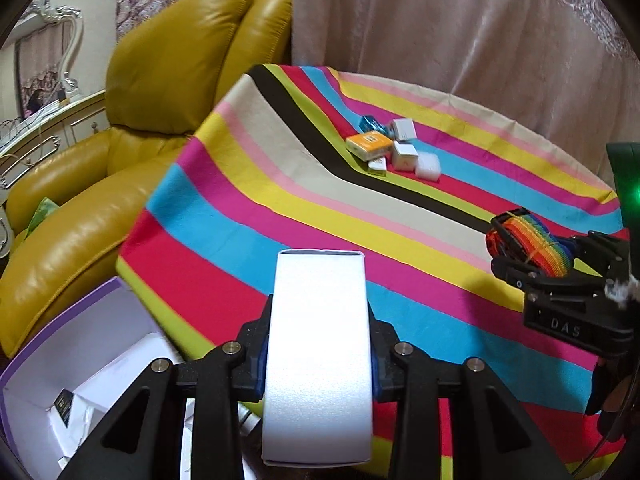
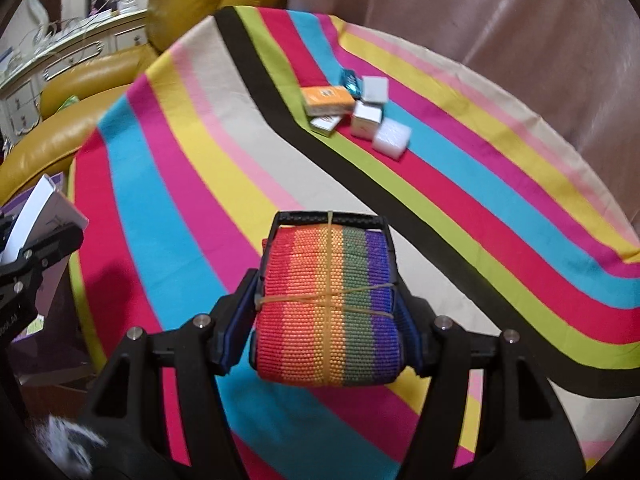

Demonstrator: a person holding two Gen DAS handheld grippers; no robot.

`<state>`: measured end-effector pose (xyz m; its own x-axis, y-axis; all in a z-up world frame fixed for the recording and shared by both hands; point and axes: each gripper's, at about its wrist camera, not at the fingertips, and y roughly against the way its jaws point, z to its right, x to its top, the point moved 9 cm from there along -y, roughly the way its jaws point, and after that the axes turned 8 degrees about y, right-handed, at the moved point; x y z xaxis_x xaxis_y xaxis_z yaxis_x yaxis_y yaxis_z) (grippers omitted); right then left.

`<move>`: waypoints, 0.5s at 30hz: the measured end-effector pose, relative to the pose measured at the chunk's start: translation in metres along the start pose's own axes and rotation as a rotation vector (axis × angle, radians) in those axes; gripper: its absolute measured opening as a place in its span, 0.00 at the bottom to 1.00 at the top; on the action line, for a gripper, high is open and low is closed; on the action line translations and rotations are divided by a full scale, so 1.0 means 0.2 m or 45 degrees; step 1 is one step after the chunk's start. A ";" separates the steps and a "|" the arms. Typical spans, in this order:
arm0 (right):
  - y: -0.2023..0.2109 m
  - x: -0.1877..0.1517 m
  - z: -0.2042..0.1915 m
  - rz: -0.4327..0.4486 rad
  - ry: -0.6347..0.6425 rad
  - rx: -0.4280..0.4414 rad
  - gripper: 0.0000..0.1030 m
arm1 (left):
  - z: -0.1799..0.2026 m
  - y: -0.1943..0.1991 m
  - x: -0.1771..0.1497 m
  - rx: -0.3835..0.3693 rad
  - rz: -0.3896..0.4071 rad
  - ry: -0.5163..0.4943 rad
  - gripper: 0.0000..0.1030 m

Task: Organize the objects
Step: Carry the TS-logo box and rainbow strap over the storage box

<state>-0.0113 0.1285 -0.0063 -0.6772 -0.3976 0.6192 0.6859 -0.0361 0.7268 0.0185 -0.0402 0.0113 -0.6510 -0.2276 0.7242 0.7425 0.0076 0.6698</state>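
Note:
My left gripper (image 1: 318, 364) is shut on a tall white box (image 1: 318, 340), held above the near left edge of the striped table (image 1: 248, 216). My right gripper (image 2: 326, 336) is shut on a rolled rainbow strap (image 2: 328, 304) bound with a rubber band and a black buckle, held above the table. The strap also shows at the right of the left wrist view (image 1: 528, 244); the white box shows at the left of the right wrist view (image 2: 40, 208). A cluster of small items lies far on the table: an orange box (image 1: 369, 145), white boxes (image 1: 404, 155), a blue packet (image 1: 370, 123), a foam block (image 1: 428, 168).
An open purple-edged white carton (image 1: 80, 360) with white boxes inside sits below the table's left edge. A yellow leather armchair (image 1: 160, 92) stands left of the table. A pink curtain (image 1: 460, 20) hangs behind. A white dresser (image 1: 48, 120) is at the far left.

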 end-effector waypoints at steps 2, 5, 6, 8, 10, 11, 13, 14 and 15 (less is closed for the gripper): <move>0.04 0.01 -0.05 0.013 0.030 0.001 0.64 | -0.04 0.04 0.00 0.003 0.010 0.014 0.36; 0.09 0.04 -0.15 0.034 0.098 0.001 0.64 | -0.11 0.10 -0.02 0.016 0.015 0.029 0.36; 0.10 0.05 -0.18 0.041 0.113 0.009 0.64 | -0.13 0.12 -0.03 0.022 0.018 0.037 0.36; 0.12 0.08 -0.27 0.057 0.158 0.018 0.64 | -0.18 0.15 -0.05 0.034 0.019 0.051 0.36; 0.14 0.10 -0.34 0.066 0.197 0.029 0.64 | -0.24 0.18 -0.06 0.051 0.022 0.068 0.36; 0.16 0.11 -0.38 0.072 0.220 0.034 0.64 | -0.27 0.19 -0.07 0.061 0.022 0.074 0.36; 0.18 0.14 -0.46 0.084 0.261 0.047 0.64 | -0.33 0.22 -0.09 0.081 0.024 0.085 0.36; 0.19 0.15 -0.50 0.089 0.281 0.058 0.64 | -0.35 0.23 -0.10 0.091 0.024 0.089 0.36; 0.19 0.16 -0.53 0.094 0.298 0.065 0.64 | -0.39 0.24 -0.11 0.102 0.024 0.093 0.36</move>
<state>0.0218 0.0162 0.0104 -0.5413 -0.5991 0.5900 0.7129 0.0451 0.6998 0.0809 -0.1100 0.0159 -0.6215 -0.2972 0.7248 0.7375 0.0901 0.6693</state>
